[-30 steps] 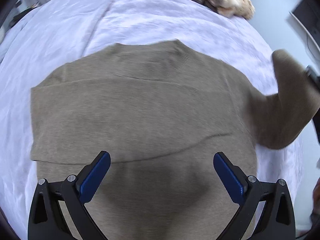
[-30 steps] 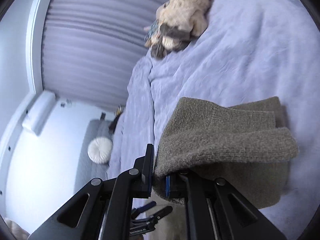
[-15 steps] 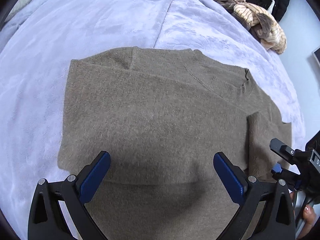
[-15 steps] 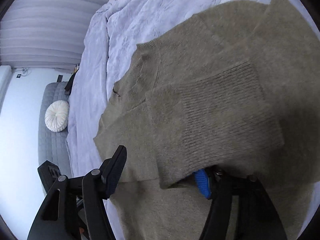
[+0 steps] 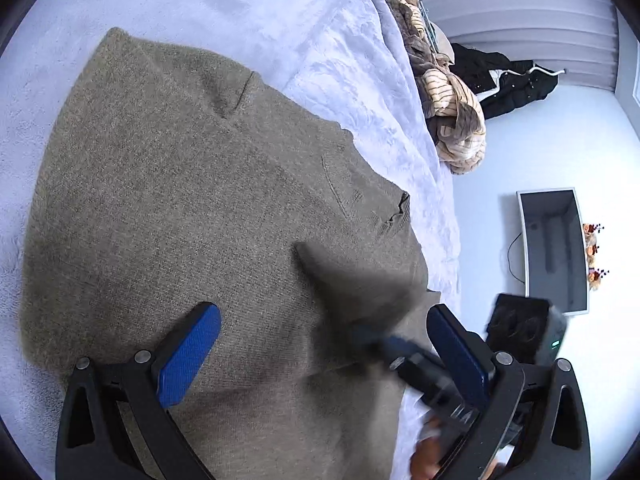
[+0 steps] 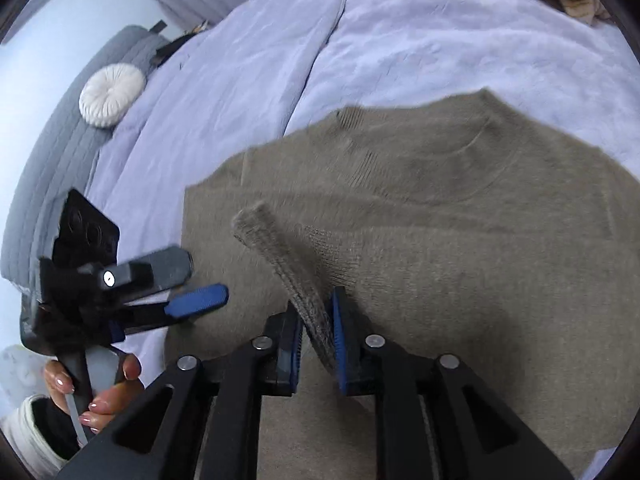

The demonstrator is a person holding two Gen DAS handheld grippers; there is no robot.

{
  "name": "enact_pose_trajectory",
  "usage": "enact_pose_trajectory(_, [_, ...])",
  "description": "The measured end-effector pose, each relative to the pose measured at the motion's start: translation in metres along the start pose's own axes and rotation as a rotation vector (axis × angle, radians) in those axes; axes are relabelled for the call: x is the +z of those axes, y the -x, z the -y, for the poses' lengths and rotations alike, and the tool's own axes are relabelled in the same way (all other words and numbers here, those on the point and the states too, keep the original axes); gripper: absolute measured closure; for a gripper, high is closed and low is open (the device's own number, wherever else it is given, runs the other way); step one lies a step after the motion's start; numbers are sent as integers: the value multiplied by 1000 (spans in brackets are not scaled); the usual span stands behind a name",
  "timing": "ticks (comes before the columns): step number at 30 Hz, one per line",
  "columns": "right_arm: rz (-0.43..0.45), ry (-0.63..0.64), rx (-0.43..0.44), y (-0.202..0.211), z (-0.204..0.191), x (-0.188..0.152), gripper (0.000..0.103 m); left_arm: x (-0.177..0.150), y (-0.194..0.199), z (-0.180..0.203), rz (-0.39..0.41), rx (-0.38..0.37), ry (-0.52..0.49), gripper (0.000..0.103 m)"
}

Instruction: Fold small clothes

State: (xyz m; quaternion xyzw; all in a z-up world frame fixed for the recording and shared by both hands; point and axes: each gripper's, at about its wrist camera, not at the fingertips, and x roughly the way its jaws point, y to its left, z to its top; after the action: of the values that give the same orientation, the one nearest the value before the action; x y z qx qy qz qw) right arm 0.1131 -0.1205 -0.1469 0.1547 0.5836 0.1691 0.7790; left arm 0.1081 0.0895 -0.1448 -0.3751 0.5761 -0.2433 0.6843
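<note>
Right gripper (image 6: 316, 330) low over the sweater (image 6: 460, 240), jaws just drawn in after a wide swing, now narrow with the ribbed cuff (image 6: 288, 264) standing on edge between them. Cuff against the right blue pad; whether the left pad presses it, not clear. Cuff end rising up and left from the jaws, blurred, above the sweater body. In the left wrist view, the same gripper (image 5: 384, 344) a dark smear at lower right, cuff (image 5: 352, 280) lifted as a blurred flap over the sweater's right edge.

Left gripper (image 5: 324, 354) with jaws wide apart, nothing between the blue pads, hovering over the sweater's (image 5: 200, 208) lower half. Seen from the right wrist at the left edge (image 6: 188, 284), held in a hand (image 6: 100, 392) with a white sleeve (image 6: 28, 436).

Sweater flat on a lilac blanket (image 5: 280, 20), neckline away from the grippers, left sleeve already folded across the body.

Beyond: heap of clothes (image 5: 448, 100) at the bed's far edge, black garment (image 5: 508, 80) on the floor, mirror (image 5: 554, 248) lying near the bed. On the other side, a grey bench (image 6: 56, 152) with a round white cushion (image 6: 110, 94).
</note>
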Motion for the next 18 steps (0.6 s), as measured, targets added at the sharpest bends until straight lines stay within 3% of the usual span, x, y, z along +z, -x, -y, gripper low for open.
enact_pose_trajectory(1, [-33, -21, 16, -7, 1, -6, 64, 0, -1, 1, -3, 3, -2, 0])
enact_pose_trajectory(4, [-47, -62, 45, -7, 7, -21, 52, 1, -6, 6, -15, 30, -21, 0])
enact_pose_trajectory(8, [-24, -166, 84, 19, 36, -47, 48, 4, -19, 16, -35, 94, -58, 0])
enact_pose_trajectory(16, [61, -533, 170, 77, 125, -125, 45, -9, -61, 55, -158, 183, -179, 0])
enact_pose_trajectory(17, [75, -562, 184, 79, 132, -130, 45, -8, -64, 58, -151, 201, -179, 9])
enact_pose_trajectory(18, [90, -592, 200, 82, 138, -135, 42, -7, -67, 59, -142, 207, -175, 40])
